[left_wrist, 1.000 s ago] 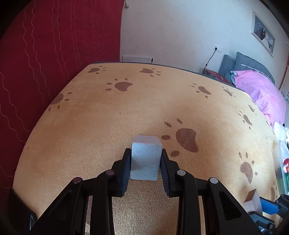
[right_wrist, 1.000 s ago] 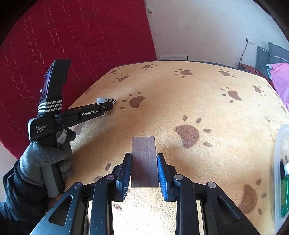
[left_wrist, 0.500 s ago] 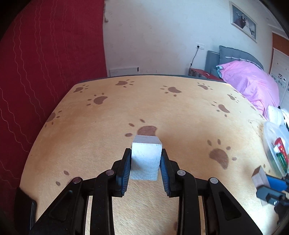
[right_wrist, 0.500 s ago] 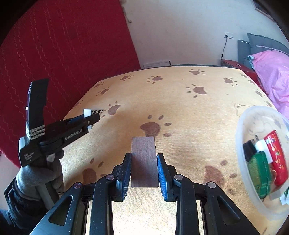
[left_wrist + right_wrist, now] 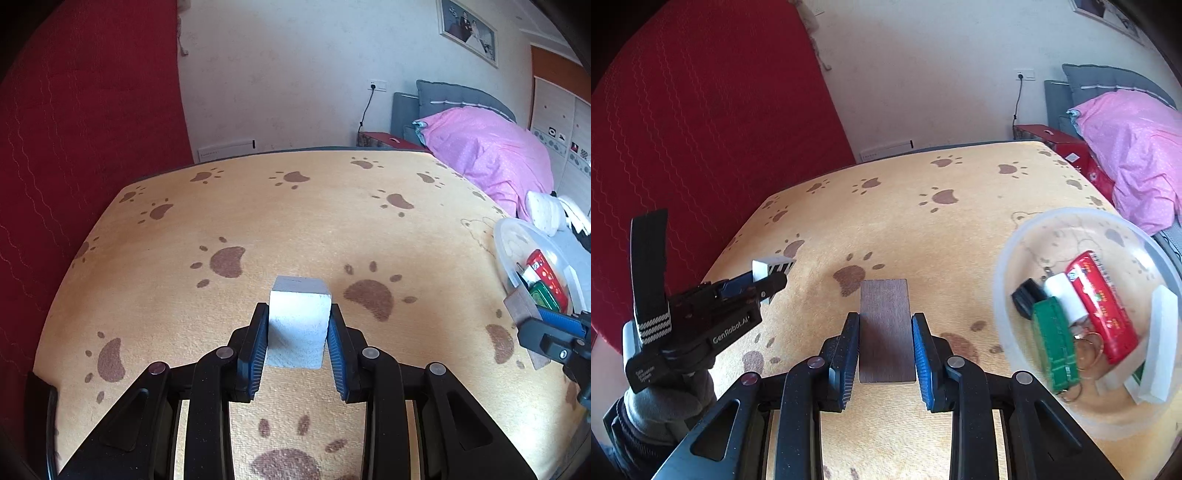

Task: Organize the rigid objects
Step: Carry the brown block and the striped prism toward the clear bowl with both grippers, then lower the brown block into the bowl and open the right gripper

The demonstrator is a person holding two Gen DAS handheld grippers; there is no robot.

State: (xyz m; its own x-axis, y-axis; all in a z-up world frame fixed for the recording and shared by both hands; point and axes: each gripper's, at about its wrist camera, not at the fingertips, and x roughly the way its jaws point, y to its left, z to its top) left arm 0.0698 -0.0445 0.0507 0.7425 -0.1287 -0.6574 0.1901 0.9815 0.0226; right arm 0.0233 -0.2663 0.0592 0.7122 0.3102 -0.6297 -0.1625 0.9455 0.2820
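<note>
Carrying two blocks toward the bowl, one per hand.

Left wrist view: left gripper (image 5: 297,334) clamps the white block (image 5: 299,325) between its blue pads, held above the paw-print blanket (image 5: 295,221). Bowl rim (image 5: 506,236) only clips the right edge of frame; right gripper (image 5: 554,334) pokes in below it with the wooden block (image 5: 517,304) showing at its tip.

Right wrist view: right gripper (image 5: 885,343) is clenched on that wooden block (image 5: 884,328), flat brown face toward the camera. Clear bowl (image 5: 1004,266) sits just right of it and holds a red pack, green case, white tube, black piece, key ring and white strips.

To do it well, likely: bring each block over a bare part of the bowl floor, go low, release one hand at a time so the grippers don't collide at the rim.

Only the right view shows the bowl contents and free room, plus the gloved left hand (image 5: 661,406) gripping its handle. Only the left view shows how squarely the white block sits in its pads.
</note>
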